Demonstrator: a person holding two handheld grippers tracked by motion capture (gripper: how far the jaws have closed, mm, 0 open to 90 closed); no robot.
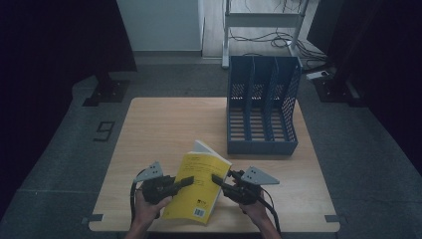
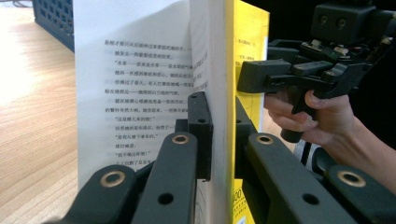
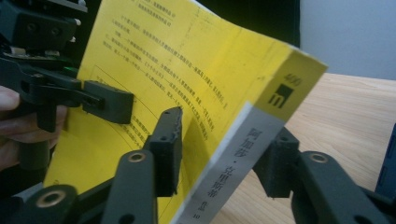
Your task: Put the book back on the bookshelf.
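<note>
A yellow paperback book (image 1: pixel 199 186) is held up off the wooden table (image 1: pixel 159 129) near its front edge, between both grippers. My left gripper (image 1: pixel 185 182) is shut on the book's open edge. In the left gripper view its jaws (image 2: pixel 218 121) pinch the yellow cover and a block of pages, while white printed pages (image 2: pixel 140 70) fan loose to the left. My right gripper (image 1: pixel 217 179) is shut across the spine side. In the right gripper view its jaws (image 3: pixel 222 154) straddle the grey-and-yellow spine (image 3: pixel 243 144), and the left gripper's finger (image 3: pixel 107 100) presses on the cover.
A blue three-slot file rack (image 1: pixel 261 107) stands upright at the table's back right, slots facing forward and holding nothing; its corner shows as (image 2: pixel 53 21). Bare tabletop lies to the left and behind the book. Cables and a white frame sit on the floor beyond.
</note>
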